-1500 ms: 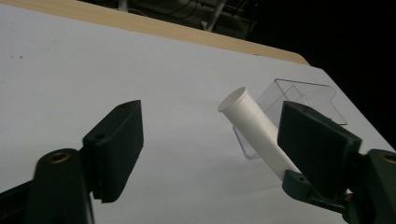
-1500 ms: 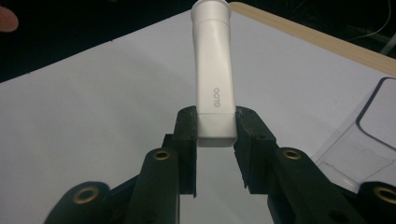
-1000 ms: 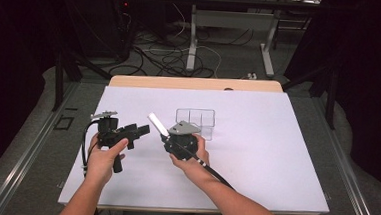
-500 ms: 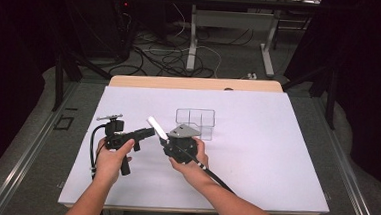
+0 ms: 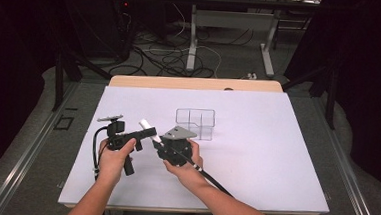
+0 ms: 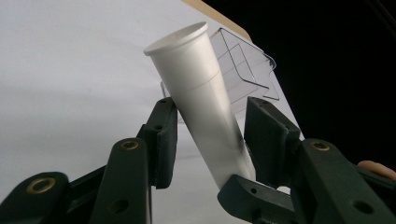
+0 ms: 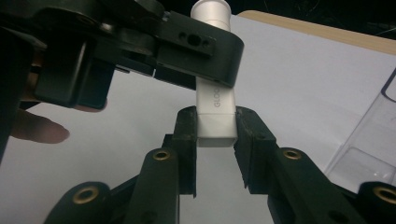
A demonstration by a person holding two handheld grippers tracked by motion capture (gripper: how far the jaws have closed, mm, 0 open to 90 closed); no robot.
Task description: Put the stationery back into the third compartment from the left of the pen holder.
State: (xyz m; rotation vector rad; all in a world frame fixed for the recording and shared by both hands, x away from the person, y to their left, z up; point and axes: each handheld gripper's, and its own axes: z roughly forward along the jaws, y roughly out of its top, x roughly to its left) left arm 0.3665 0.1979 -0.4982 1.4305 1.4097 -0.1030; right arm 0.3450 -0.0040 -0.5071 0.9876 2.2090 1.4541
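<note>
A white tube (image 5: 144, 123) with a round cap and a flat crimped end is held above the white sheet (image 5: 261, 147). My right gripper (image 5: 156, 143) is shut on the flat end (image 7: 215, 126), with its jaws pressing both sides. My left gripper (image 5: 150, 133) reaches in from the left. Its jaws stand on either side of the tube's body (image 6: 201, 93), spread a little wider than it, and the tube leans across the gap. The right gripper's jaw tip (image 6: 243, 193) shows under the tube. The cap (image 7: 211, 9) sticks out beyond the left gripper's black body (image 7: 140, 42).
A clear plastic box (image 5: 195, 122) with compartments stands on the sheet just beyond the grippers, also seen as the clear box (image 6: 243, 60) and its corner (image 7: 373, 140). A wooden table edge (image 5: 195, 82) runs along the back. Cables and table legs lie on the floor behind.
The left gripper has moved right and a little nearer, bringing its jaws around the tube. The right gripper has kept the tube almost still.
</note>
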